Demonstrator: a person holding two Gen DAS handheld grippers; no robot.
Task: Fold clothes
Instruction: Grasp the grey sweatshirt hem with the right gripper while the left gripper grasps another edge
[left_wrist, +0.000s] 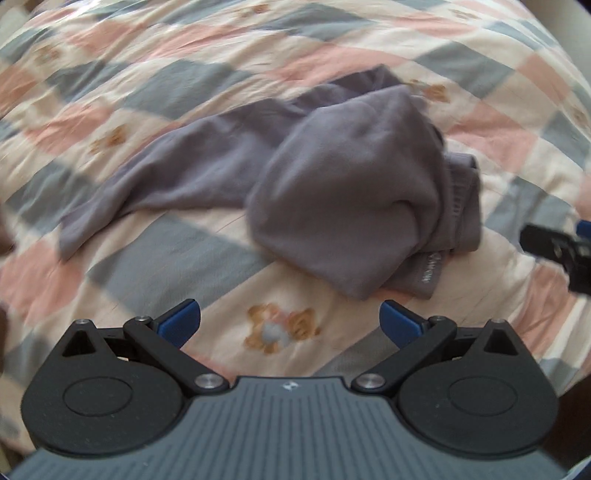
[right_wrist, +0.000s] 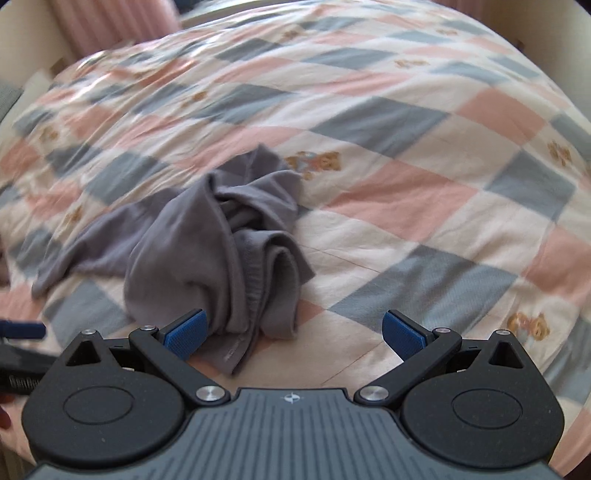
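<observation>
Your crumpled grey-purple soft knit garment (left_wrist: 332, 192) lies bunched in a heap on the bed's pink, grey and cream checked quilt with teddy-bear prints (left_wrist: 229, 44), centre of the left wrist frame, one long limp part trailing toward the left edge. A ribbed hem and a small label show at its near right side. Your left tongs (left_wrist: 290, 319) are spread wide, holding nothing, short of the cloth. Your right tongs (right_wrist: 294, 328) are spread wide too; the left blue pad sits right against the heap's near edge (right_wrist: 221, 258), nothing pinched.
</observation>
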